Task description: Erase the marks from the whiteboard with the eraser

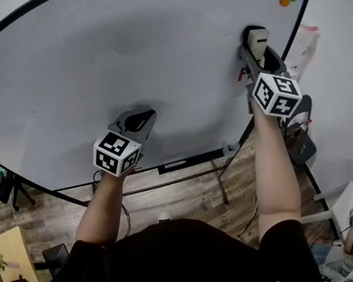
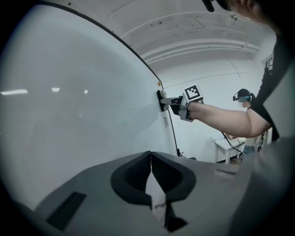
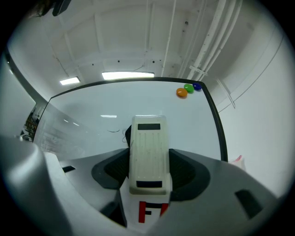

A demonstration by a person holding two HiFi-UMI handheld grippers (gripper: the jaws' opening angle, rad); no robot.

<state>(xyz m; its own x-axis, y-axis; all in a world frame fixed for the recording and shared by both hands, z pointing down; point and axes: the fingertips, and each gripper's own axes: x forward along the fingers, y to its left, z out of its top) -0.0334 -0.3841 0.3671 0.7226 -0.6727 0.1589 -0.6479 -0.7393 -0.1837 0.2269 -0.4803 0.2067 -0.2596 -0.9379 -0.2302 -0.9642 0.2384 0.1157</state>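
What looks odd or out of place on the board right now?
Nothing stands out. The right gripper holds the eraser squarely at the whiteboard; a thin dark mark sits just beside it. The left gripper is shut, empty.

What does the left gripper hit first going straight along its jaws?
Probably the glossy white whiteboard: the left gripper, jaws shut and empty, aims at its bare surface at a slant, nothing between. Gap unclear.
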